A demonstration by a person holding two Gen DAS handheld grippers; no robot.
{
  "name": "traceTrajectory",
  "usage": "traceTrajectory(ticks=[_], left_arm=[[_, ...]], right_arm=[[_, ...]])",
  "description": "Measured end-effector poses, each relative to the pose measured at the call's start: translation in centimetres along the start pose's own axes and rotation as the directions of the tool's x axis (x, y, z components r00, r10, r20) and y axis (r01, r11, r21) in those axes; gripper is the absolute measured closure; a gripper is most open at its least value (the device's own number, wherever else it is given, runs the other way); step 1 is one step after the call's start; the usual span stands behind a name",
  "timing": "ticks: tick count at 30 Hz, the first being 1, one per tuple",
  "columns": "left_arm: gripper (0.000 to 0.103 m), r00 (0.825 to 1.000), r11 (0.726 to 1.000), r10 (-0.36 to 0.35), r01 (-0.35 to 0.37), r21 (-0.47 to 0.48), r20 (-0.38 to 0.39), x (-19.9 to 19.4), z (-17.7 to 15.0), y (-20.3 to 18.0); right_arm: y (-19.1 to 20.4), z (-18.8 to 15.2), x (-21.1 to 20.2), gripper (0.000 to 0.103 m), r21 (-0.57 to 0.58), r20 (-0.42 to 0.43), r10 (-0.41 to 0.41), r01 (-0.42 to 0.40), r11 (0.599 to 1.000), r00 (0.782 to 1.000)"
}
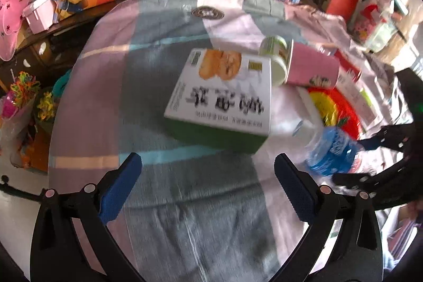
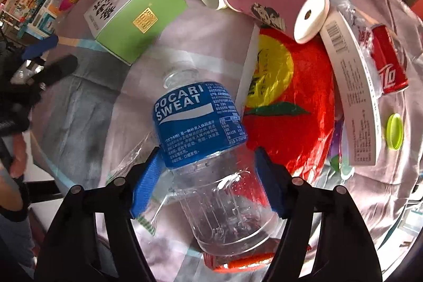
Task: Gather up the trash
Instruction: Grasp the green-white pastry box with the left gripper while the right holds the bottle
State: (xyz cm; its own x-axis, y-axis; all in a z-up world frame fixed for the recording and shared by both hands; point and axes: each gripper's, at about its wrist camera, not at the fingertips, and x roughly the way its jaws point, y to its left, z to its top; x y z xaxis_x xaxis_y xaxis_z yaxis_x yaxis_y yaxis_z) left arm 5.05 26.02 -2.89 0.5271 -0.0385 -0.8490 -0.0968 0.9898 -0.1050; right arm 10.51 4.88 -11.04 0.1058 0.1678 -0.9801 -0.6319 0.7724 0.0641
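The clear plastic bottle [image 2: 208, 149] lies on the cloth-covered table [image 2: 87, 107] between the right gripper's [image 2: 208, 181] blue pads, its long axis running straight away from that gripper: base near the palm, open neck pointing off toward the green box [image 2: 137, 17]. The jaws straddle it across its width just below the blue label; the left pad seems to touch, the right stands just off it (so not yet a firm grip). The left gripper [image 1: 208, 186] is wide open and empty, facing the box, so the right hand is nearer.
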Motion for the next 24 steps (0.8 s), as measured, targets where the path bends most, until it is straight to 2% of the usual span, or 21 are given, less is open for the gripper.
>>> traceTrajectory(ticks=[2,4,7,10,12,14,17,21,24], left_arm=[[0.003,1.000,1.000,0.011,-0.011,0.020,0.012,-0.2,0.9,0.2],[0.003,0.998,0.998,0.054,-0.054,0.031,0.024,-0.2,1.6,0.6],[0.003,0.993,0.994,0.109,-0.109,-0.006,0.036,0.1,2.7,2.7],[0.003,0.979,0.981,0.194,-0.192,-0.032,0.058,0.2,3.5,5.2],[0.003,0.976,0.977,0.209,-0.207,-0.048,0.056,0.5,3.7,6.7],[0.003,0.977,0.976,0.209,-0.206,-0.065,0.044,1.3,3.8,8.1],[0.004,0.985,0.985,0.171,-0.171,-0.020,-0.005,3.2,3.6,7.9],[0.004,0.996,0.994,0.091,-0.091,0.066,-0.011,3.9,2.8,5.2],[0.004,1.000,0.990,0.026,-0.026,0.139,-0.004,3.5,2.1,1.9]], right_arm=[[0.1,0.4,-0.2,0.036,0.012,0.015,0.022,-0.022,1.000,1.000],[-0.1,0.5,-0.3,0.036,0.030,0.030,0.020,-0.021,0.999,0.999],[-0.9,0.5,-0.9,0.036,0.067,0.048,0.041,-0.044,0.997,0.998],[-1.3,0.2,-1.4,0.036,0.080,0.061,0.064,-0.069,0.994,0.996],[-1.6,-0.4,-1.6,0.036,0.085,0.073,0.077,-0.083,0.993,0.994],[-1.5,-0.3,-2.0,0.036,0.090,0.084,0.092,-0.100,0.991,0.992],[-2.1,-0.1,-2.4,0.036,0.111,0.095,0.100,-0.110,0.988,0.990],[-3.2,-0.9,-3.0,0.036,0.149,0.110,0.119,-0.134,0.980,0.987],[-4.0,-1.4,-3.4,0.036,0.173,0.122,0.117,-0.137,0.975,0.986]])
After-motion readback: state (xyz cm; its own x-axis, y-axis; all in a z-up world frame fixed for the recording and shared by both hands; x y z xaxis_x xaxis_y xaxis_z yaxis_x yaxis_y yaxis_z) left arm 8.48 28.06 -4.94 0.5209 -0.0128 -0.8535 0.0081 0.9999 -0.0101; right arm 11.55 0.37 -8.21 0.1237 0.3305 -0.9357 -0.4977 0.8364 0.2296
